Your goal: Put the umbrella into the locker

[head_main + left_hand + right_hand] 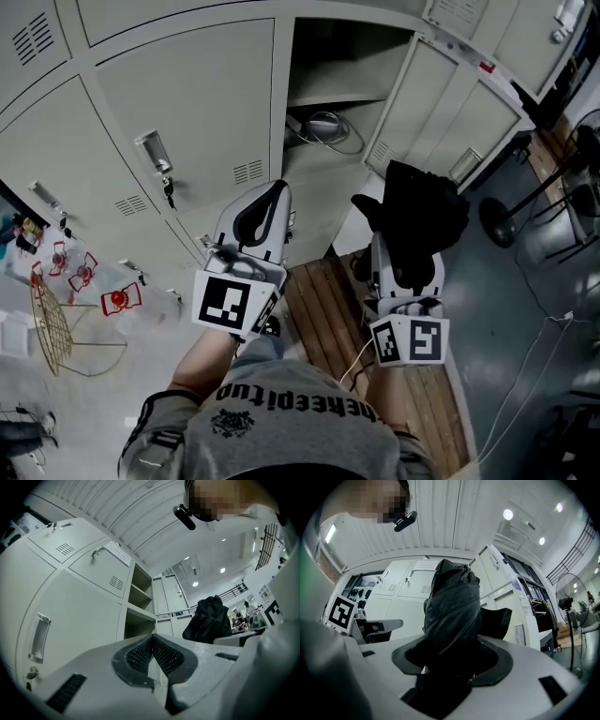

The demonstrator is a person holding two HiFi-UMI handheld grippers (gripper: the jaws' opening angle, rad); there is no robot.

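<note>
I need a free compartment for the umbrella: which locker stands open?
The locker with its door swung out to the right and a cable inside; those beside it are shut.

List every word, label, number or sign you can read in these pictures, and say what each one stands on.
"keepitup", upside down, inside a longer print on the person's shirt; its end letters are unclear.
Sticker on the open locker door: too small to read.
Marker cubes, left and right: square patterns only, no letters.
</note>
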